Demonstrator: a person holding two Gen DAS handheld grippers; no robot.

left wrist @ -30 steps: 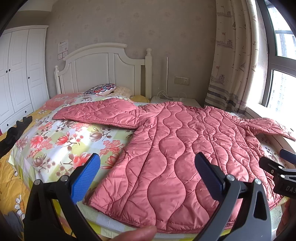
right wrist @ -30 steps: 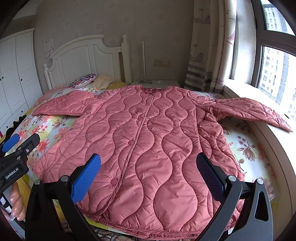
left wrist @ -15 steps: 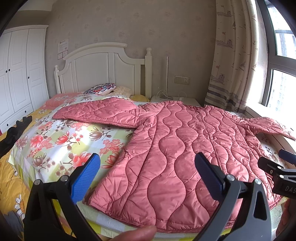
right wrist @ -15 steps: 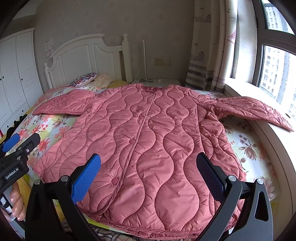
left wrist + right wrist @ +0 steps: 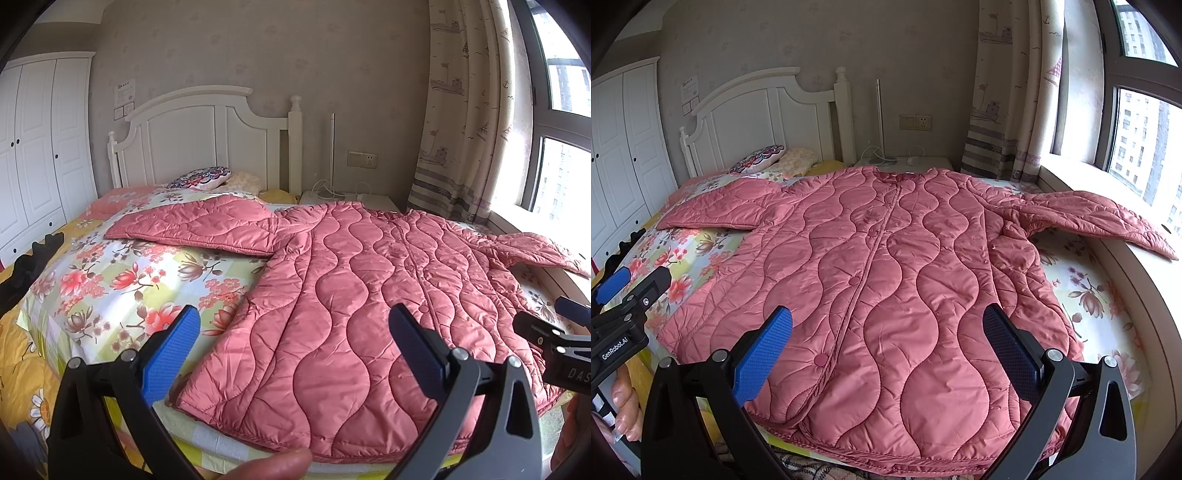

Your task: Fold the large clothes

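A long pink quilted coat (image 5: pixel 351 295) (image 5: pixel 886 266) lies flat and buttoned on the bed, collar toward the headboard, hem at the near edge. One sleeve (image 5: pixel 199 229) stretches left over the floral sheet; the other sleeve (image 5: pixel 1097 218) reaches right onto the window sill. My left gripper (image 5: pixel 293 347) hovers open above the hem's left part, holding nothing. My right gripper (image 5: pixel 886 347) hovers open over the hem's middle, also holding nothing. Each gripper shows at the edge of the other's view: the right gripper (image 5: pixel 554 343), the left gripper (image 5: pixel 624 314).
The bed has a floral sheet (image 5: pixel 110 280) and a white headboard (image 5: pixel 199 140) with pillows (image 5: pixel 201 177). A white wardrobe (image 5: pixel 33 147) stands left, a nightstand (image 5: pixel 905 162) and curtain (image 5: pixel 1008 92) behind, the window sill (image 5: pixel 1137 266) right. A dark garment (image 5: pixel 29 266) lies at the bed's left edge.
Both grippers have barely shifted; the views drifted slightly. The coat lies as before and both stay open.
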